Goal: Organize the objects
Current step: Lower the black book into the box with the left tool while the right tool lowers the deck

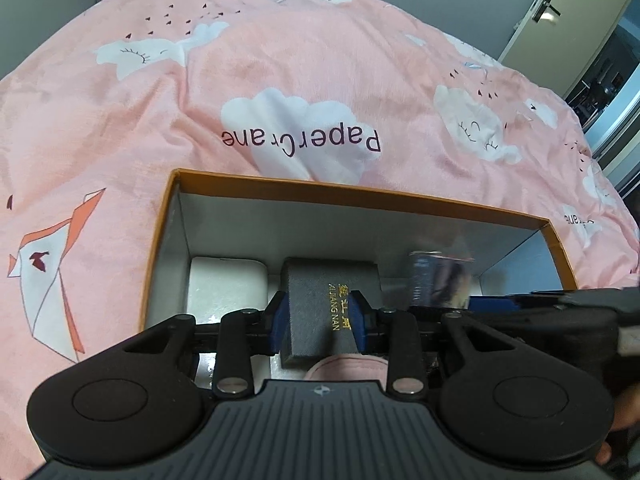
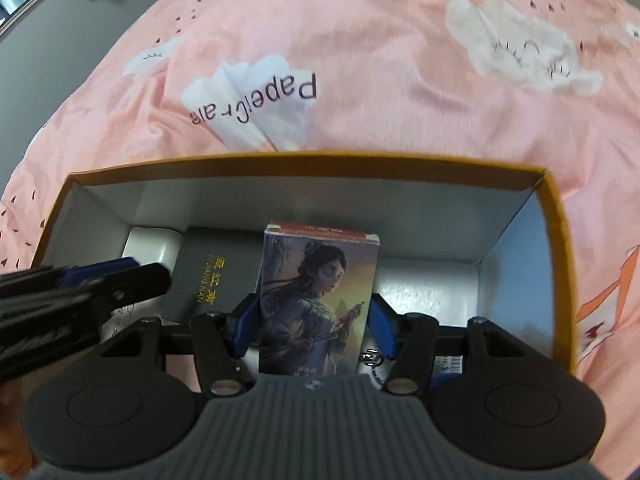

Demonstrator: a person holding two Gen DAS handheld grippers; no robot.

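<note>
Left gripper (image 1: 319,320): blue pads clamped on the 2 sides of a dark grey box (image 1: 330,304) with gold lettering, held inside the orange-rimmed carton (image 1: 360,194).

Right gripper (image 2: 313,320): pads pressed on both sides of an illustrated card box (image 2: 320,296), upright, picture of a figure facing the camera, held within the same carton.

In the carton: white box (image 1: 227,286) at the left wall, just beside the grey box; a pink item (image 1: 348,368) under the left gripper, partly hidden; keyring metal (image 2: 370,358) near the right pad.

Carton sits on a pink bedspread (image 1: 320,60) printed with clouds and paper cranes.
</note>
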